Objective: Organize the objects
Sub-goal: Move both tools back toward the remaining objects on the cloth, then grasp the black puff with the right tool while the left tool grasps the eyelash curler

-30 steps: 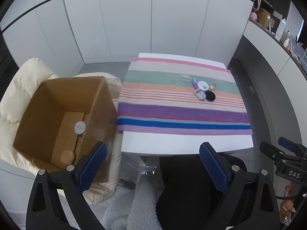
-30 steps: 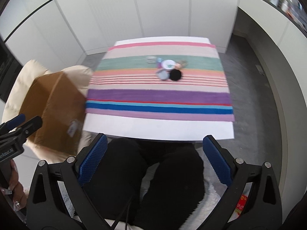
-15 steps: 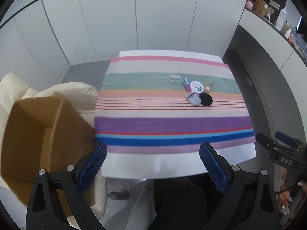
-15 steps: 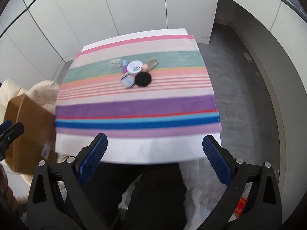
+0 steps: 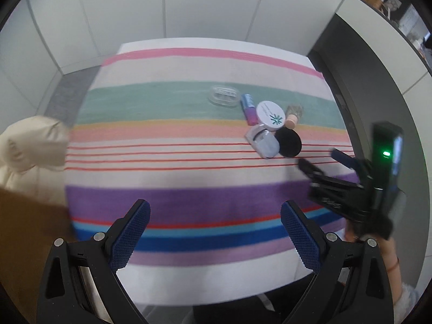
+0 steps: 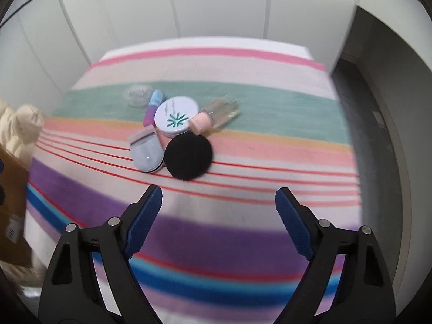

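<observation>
A cluster of cosmetics lies on the striped cloth [image 6: 243,243]: a black round puff [image 6: 188,157], a white round compact with a green mark [image 6: 176,117], a pale blue case [image 6: 146,151], a purple tube [image 6: 152,107], a clear bottle with a pink cap [image 6: 216,114] and a clear small box [image 6: 137,94]. My right gripper [image 6: 218,208] hovers just short of the puff, its jaws closing with nothing between them. My left gripper [image 5: 214,224] is open over the purple stripe, left of the cluster [image 5: 271,124]. The right gripper [image 5: 321,162] shows at the right of the left wrist view.
A brown cardboard box [image 5: 29,237] stands on a cream padded seat [image 5: 29,143] left of the table. White cabinet fronts [image 5: 205,2] rise behind the table. A counter with small items [image 5: 391,8] runs along the right. A hand [image 5: 388,253] holds the right gripper.
Both grippers have dropped toward the table and moved forward and right; the box has slid to the left edge of view. The right gripper's jaws have narrowed a little.
</observation>
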Tool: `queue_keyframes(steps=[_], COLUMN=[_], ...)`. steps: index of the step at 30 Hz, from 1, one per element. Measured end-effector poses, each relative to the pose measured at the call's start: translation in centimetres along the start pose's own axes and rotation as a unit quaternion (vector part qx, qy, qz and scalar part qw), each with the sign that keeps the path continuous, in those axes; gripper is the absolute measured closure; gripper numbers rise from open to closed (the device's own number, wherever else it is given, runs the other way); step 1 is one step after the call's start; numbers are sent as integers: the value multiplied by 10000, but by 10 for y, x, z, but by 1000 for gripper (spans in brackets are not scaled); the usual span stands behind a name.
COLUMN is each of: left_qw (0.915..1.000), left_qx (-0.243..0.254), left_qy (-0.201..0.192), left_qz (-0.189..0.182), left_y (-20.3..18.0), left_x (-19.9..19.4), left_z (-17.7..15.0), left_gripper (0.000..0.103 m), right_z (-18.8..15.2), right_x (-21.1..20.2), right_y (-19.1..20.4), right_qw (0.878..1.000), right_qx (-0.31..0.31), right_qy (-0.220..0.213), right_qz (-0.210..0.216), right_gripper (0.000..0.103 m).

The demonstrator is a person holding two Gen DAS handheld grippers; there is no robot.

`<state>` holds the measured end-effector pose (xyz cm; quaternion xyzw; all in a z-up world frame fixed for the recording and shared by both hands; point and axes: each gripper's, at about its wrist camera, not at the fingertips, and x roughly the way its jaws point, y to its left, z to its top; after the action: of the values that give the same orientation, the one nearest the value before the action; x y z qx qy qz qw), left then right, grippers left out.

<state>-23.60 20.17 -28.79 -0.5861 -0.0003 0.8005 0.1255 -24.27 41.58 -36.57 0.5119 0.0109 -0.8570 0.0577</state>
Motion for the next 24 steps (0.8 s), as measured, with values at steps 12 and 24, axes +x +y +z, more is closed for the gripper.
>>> queue_keyframes(steps=[12,24], left_qw=[9911,9763], left_qx=[1257,2153], left_qy=[379,170], left_qz=[-211,-138], left_y=[-39,-75], left_x=[75,147], left_z=[22,60], left_gripper=[5,8], right_z=[11,-7], right_x=[35,7], right_y=[26,-25], right_qw=[9964,9991], right_qx=[-818,384], right_qy=[-157,158], right_qz=[142,112], right_gripper=[53,56])
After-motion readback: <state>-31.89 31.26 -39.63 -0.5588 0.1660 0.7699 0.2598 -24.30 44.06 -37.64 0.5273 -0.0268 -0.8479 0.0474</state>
